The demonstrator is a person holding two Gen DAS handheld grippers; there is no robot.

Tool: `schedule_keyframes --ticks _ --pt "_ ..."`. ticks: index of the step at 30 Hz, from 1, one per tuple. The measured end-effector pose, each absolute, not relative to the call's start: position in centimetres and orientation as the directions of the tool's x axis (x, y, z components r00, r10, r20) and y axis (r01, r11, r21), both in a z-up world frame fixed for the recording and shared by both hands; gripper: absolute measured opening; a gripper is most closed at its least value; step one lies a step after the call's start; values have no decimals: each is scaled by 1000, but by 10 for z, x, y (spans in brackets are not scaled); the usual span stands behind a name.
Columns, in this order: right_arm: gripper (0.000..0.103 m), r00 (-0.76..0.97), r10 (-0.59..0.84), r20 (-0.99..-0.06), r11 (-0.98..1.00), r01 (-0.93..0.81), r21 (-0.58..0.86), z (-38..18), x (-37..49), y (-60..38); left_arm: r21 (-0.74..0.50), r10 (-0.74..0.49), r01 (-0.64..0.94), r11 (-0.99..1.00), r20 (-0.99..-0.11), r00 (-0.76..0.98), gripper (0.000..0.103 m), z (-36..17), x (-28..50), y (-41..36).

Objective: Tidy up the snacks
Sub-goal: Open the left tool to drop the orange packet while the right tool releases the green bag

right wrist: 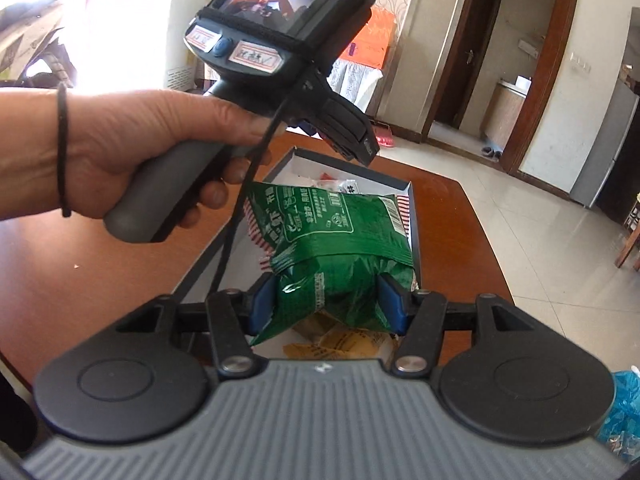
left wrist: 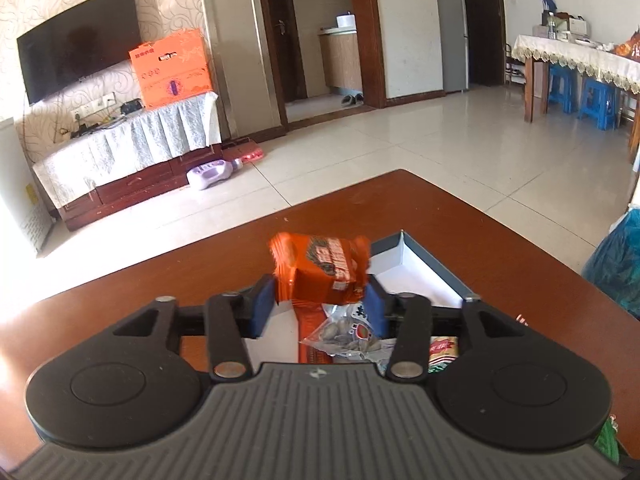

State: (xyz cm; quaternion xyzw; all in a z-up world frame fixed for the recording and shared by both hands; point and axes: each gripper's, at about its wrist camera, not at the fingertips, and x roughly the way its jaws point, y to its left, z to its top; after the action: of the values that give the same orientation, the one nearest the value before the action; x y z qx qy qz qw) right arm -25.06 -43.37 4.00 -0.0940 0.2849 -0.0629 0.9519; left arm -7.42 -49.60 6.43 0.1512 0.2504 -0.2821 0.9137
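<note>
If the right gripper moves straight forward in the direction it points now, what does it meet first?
Probably the left gripper, which hangs over the box ahead. The right gripper holds the green packet; depth is unclear.

An orange snack packet (left wrist: 324,270), crumpled, hangs above the open white-lined box (left wrist: 420,270). A green packet (right wrist: 336,252) is lifted over the same box (right wrist: 394,184), where sunflower-seed (left wrist: 352,338) and yellow packets (right wrist: 340,342) lie.
</note>
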Motion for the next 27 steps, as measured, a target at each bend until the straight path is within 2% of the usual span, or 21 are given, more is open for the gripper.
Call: schedule_keyframes --ticks 9,16,20,24,26,27 --pt "57 827 -175 -534 967 41 -253 39 -249 -425 199 -421 603 773 -550 722 60 58 -62 -508" --pt "58 821 -183 -541 963 38 -268 36 -245 -423 201 -419 610 766 -563 712 61 52 -48 -520" --pt "58 813 -204 -546 956 45 -290 30 -238 -422 176 -424 604 777 -564 709 80 46 -38 -524" --pt "58 815 -218 -537 952 57 -300 29 -234 -421 118 -429 590 799 -575 697 88 45 -28 -515" --pt "61 818 -227 -528 946 57 -318 28 -239 -417 132 -424 580 804 -558 713 98 48 -29 -508" --pt "62 822 -232 -520 941 55 -334 27 -242 -414 149 -420 575 804 -542 728 98 51 -30 -505"
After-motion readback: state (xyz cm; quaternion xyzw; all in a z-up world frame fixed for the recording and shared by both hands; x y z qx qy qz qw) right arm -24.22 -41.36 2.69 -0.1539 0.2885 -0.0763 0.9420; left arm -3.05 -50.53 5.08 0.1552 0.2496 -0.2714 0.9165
